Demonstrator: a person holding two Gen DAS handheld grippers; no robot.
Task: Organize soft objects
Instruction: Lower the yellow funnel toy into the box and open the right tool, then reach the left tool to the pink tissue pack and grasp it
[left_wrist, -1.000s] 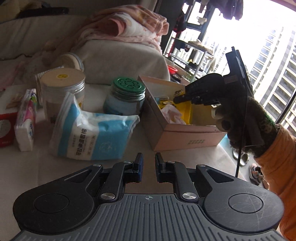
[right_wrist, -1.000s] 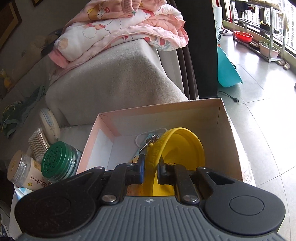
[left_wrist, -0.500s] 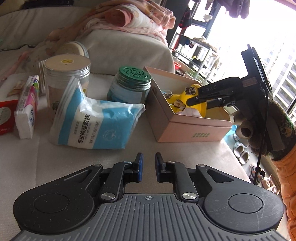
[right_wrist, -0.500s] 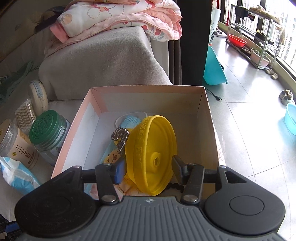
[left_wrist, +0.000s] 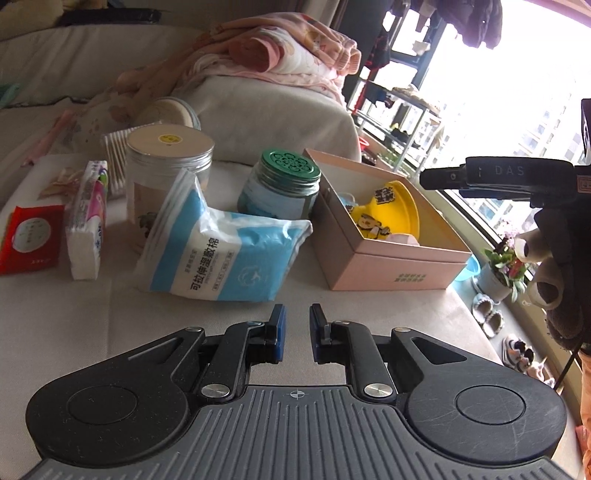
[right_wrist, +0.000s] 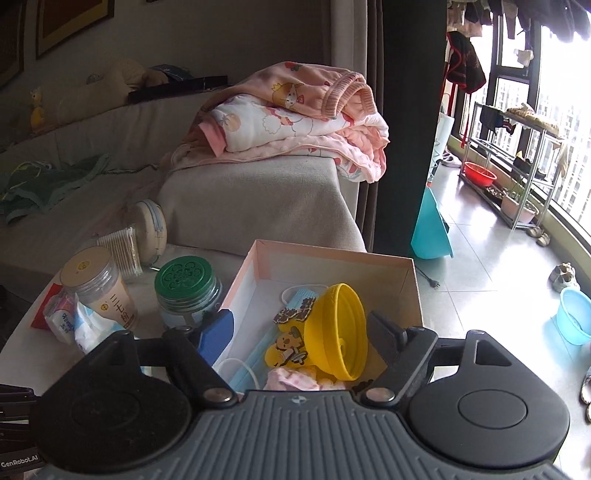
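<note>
Right gripper (right_wrist: 299, 332): jaws spread wide, empty, poised above the pink cardboard box (right_wrist: 413, 291). The yellow soft silicone funnel (right_wrist: 336, 332) lies inside, leaning toward 3 o'clock. Left gripper (left_wrist: 297, 332): jaws nearly together, empty; blue-white cotton-pad pack (left_wrist: 229, 254) at 11 o'clock, probably next.

The left gripper (left_wrist: 295, 334) has a ribbed grey body with a small crosshair mark at its front edge, two black rounded housings each with a round disc, silver screws on the black link arms, and blue pads on its fingers (left_wrist: 277, 332). The right gripper (right_wrist: 301, 330) looks the same; "GenRobot.AI" shows at eight o'clock. The right hand (left_wrist: 561, 266) wears a dark knitted glove with open fingertips and an orange sleeve.
</note>
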